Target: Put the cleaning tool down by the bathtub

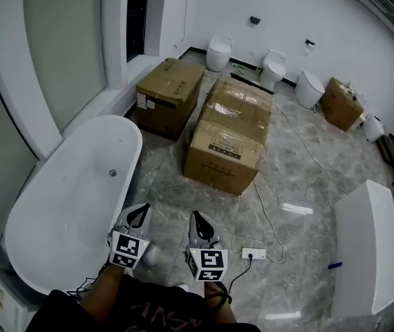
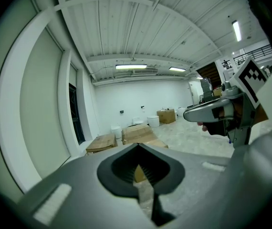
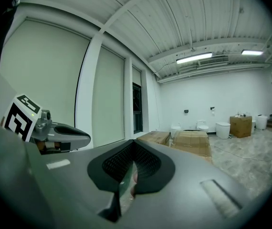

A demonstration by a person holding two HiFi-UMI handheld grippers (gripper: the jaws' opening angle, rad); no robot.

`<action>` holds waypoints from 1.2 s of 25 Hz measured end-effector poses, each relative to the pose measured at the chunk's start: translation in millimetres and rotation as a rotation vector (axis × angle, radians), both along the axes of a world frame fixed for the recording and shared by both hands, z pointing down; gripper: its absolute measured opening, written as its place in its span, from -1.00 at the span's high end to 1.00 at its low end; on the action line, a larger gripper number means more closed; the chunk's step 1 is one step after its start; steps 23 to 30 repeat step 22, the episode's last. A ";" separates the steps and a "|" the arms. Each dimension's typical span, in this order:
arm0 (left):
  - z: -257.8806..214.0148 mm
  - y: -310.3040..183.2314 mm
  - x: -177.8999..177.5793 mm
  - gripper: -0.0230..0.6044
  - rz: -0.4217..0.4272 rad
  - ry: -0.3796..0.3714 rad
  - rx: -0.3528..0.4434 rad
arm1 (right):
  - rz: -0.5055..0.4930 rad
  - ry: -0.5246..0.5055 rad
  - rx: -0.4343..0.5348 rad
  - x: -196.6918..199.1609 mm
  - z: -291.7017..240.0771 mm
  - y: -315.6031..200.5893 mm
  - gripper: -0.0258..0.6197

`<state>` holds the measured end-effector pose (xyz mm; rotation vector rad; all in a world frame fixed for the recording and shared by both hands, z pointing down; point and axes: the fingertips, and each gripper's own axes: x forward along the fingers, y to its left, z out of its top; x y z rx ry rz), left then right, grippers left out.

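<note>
Left gripper (image 2: pixel 138 148): jaws clenched, tips meeting, black ribbed pads (image 2: pixel 119 171) closed on nothing. Only a thin sliver of floor and carton seen through the slot below the tips.

Right gripper (image 3: pixel 133 146): jaws likewise pressed together at the tips. Pale green and pinkish sliver in the lower slot, too narrow to identify.

Both held side by side, near each other but apart, pointing forward, low in the head view above the grey marbled floor (image 1: pixel 301 178).

White oval bathtub (image 1: pixel 59 206) to the left, near end just beside the left gripper, long axis running away toward the wall. Small white rounded object (image 1: pixel 151 254) on the floor under the left gripper, just beside the bathtub's near end. Possibly the cleaning tool, too small to confirm.

Edges and room:
- Three brown cardboard boxes (image 1: pixel 224 154) straight ahead. Nearest one apart from the bathtub's rim, a strip of bare floor between.
- White power strip (image 1: pixel 254 253) on the floor just right of the right gripper. Thin white cable (image 1: pixel 265 209) trailing from it up toward the boxes.
- Long white rectangular unit (image 1: pixel 366 247) at far right, well apart from both grippers.
- White toilets (image 1: pixel 274 68) along the back wall, beyond the boxes.
- Open floor between the boxes and the right-hand unit.
</note>
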<state>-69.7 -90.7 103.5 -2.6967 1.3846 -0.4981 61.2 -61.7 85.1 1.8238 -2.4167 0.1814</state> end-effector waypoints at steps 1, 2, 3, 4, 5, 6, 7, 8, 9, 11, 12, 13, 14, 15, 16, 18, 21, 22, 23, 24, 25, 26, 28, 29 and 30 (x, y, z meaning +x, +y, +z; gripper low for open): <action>-0.8 0.1 0.9 0.93 0.002 0.001 0.000 | -0.002 0.000 0.001 0.5 -0.4 0.3 0.85; -1.7 0.3 1.9 0.93 0.004 0.001 0.001 | -0.003 0.000 0.002 1.1 -1.0 0.7 0.85; -2.8 0.6 3.1 0.93 0.005 0.001 0.002 | -0.004 0.001 0.003 1.9 -1.8 1.3 0.85; -4.2 1.0 4.7 0.93 0.006 0.000 0.004 | -0.005 0.003 0.004 3.0 -2.9 1.8 0.85; -5.6 1.1 6.4 0.93 0.009 -0.001 0.008 | -0.005 0.005 0.006 4.3 -4.1 2.1 0.85; -6.9 0.9 8.3 0.93 0.011 -0.003 0.012 | -0.005 0.007 0.009 5.7 -5.3 1.9 0.85; -7.9 0.4 10.2 0.93 0.014 -0.004 0.017 | -0.004 0.009 0.012 7.4 -6.0 1.5 0.85; -8.3 -0.1 12.5 0.93 0.017 -0.005 0.022 | -0.002 0.009 0.015 9.6 -6.3 1.0 0.85; -8.1 -0.6 14.9 0.93 0.019 -0.006 0.025 | 0.001 0.009 0.017 12.1 -6.1 0.4 0.85; -7.3 -1.5 19.3 0.93 0.024 -0.008 0.026 | 0.004 0.010 0.017 16.2 -5.6 -0.4 0.85; -7.7 -1.7 20.8 0.93 0.026 -0.005 0.024 | 0.004 0.010 0.015 17.4 -5.6 -0.6 0.85; -9.2 -2.2 21.6 0.93 0.025 0.002 0.021 | 0.004 0.012 0.014 18.4 -5.7 -0.7 0.85; -12.0 -3.1 21.9 0.93 0.022 0.014 0.019 | 0.005 0.012 0.011 19.4 -5.7 -0.9 0.85; -16.0 -4.7 22.0 0.93 0.018 0.029 0.022 | 0.005 0.012 0.010 20.3 -5.7 -1.4 0.85; -20.2 -6.6 22.3 0.93 0.014 0.041 0.028 | 0.005 0.011 0.011 21.5 -5.8 -2.1 0.85; -25.3 -10.1 23.9 0.93 0.008 0.044 0.041 | 0.006 0.009 0.014 24.0 -5.7 -2.9 0.85; -25.8 -12.5 25.8 0.93 0.002 0.046 0.043 | 0.004 0.009 0.015 26.2 -4.2 -3.7 0.85; -25.2 -13.0 26.3 0.93 0.000 0.047 0.041 | 0.003 0.008 0.014 26.7 -3.5 -4.1 0.85; -25.2 -13.0 26.3 0.93 0.000 0.047 0.041 | 0.003 0.008 0.014 26.7 -3.5 -4.1 0.85; -25.2 -13.0 26.3 0.93 0.000 0.047 0.041 | 0.003 0.008 0.014 26.7 -3.5 -4.1 0.85; -25.2 -13.0 26.3 0.93 0.000 0.047 0.041 | 0.003 0.008 0.014 26.7 -3.5 -4.1 0.85; -25.2 -13.0 26.3 0.93 0.000 0.047 0.041 | 0.003 0.008 0.014 26.7 -3.5 -4.1 0.85; -25.2 -13.0 26.3 0.93 0.000 0.047 0.041 | 0.003 0.008 0.014 26.7 -3.5 -4.1 0.85; -25.2 -13.0 26.3 0.93 0.000 0.047 0.041 | 0.003 0.008 0.014 26.7 -3.5 -4.1 0.85; -25.2 -13.0 26.3 0.93 0.000 0.047 0.041 | 0.003 0.008 0.014 26.7 -3.5 -4.1 0.85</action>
